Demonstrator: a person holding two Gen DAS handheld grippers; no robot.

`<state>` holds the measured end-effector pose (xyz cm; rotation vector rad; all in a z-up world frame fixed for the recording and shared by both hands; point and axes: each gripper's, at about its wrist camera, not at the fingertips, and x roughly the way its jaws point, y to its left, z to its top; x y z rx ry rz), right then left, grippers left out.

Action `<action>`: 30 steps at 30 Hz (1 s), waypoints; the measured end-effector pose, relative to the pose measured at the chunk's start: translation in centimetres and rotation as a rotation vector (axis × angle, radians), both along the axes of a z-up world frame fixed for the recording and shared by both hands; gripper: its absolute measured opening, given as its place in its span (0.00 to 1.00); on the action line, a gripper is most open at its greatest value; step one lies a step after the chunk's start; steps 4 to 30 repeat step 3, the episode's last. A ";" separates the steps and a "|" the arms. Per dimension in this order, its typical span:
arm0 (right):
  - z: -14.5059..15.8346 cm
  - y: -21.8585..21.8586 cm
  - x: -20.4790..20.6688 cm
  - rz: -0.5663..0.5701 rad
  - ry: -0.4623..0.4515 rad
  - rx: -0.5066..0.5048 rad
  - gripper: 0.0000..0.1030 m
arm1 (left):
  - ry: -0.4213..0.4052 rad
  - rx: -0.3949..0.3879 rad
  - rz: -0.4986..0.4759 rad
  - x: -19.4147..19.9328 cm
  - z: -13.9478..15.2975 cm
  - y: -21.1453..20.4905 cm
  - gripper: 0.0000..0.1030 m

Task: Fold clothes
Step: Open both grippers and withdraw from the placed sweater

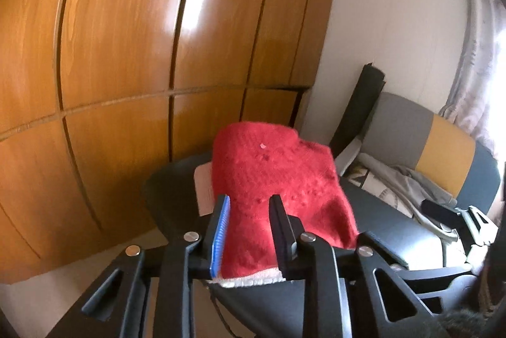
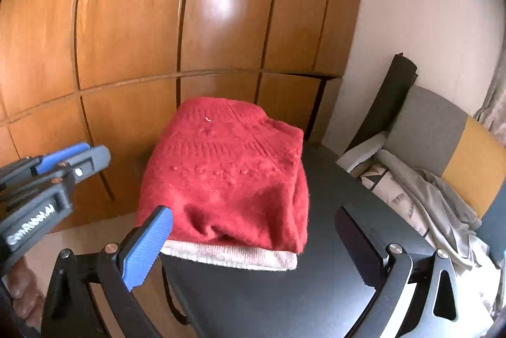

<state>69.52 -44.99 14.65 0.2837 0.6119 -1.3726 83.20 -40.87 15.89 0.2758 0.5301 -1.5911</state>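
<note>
Folded red sweater [image 2: 227, 173] lying on a white garment [image 2: 234, 255], overhanging the dark table's [image 2: 284, 300] edge.
Left gripper [image 1: 249, 230] is sitting part-open over the sweater's near edge; right gripper [image 2: 253, 243] is gaping wide, sweater just ahead.

Under the folded red sweater [image 2: 227, 176], only the front hem of a pale garment [image 2: 234, 257] shows, the desk [image 2: 316, 290] beneath both is hidden, and the gray clothes [image 2: 423, 199] right of it run off-frame.

A home bedroom: glossy wooden wardrobe [image 2: 189, 21], curtain [image 1: 474, 69] (pale), cushioned chair [image 2: 442, 132] heaped with laundry [image 2: 427, 195].
</note>
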 end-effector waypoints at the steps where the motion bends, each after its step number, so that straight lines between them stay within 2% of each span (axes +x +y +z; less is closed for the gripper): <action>1: -0.1 0.1 -0.1 -0.001 0.001 0.003 1.00 | -0.011 -0.009 0.002 -0.2 0.1 0.2 0.24; 3: -0.2 0.2 -0.3 -0.008 0.005 0.008 1.00 | -0.029 0.007 0.003 -0.6 0.2 0.2 0.24; 30: -0.2 0.2 -0.3 -0.008 0.005 0.008 1.00 | -0.029 0.007 0.003 -0.6 0.2 0.2 0.24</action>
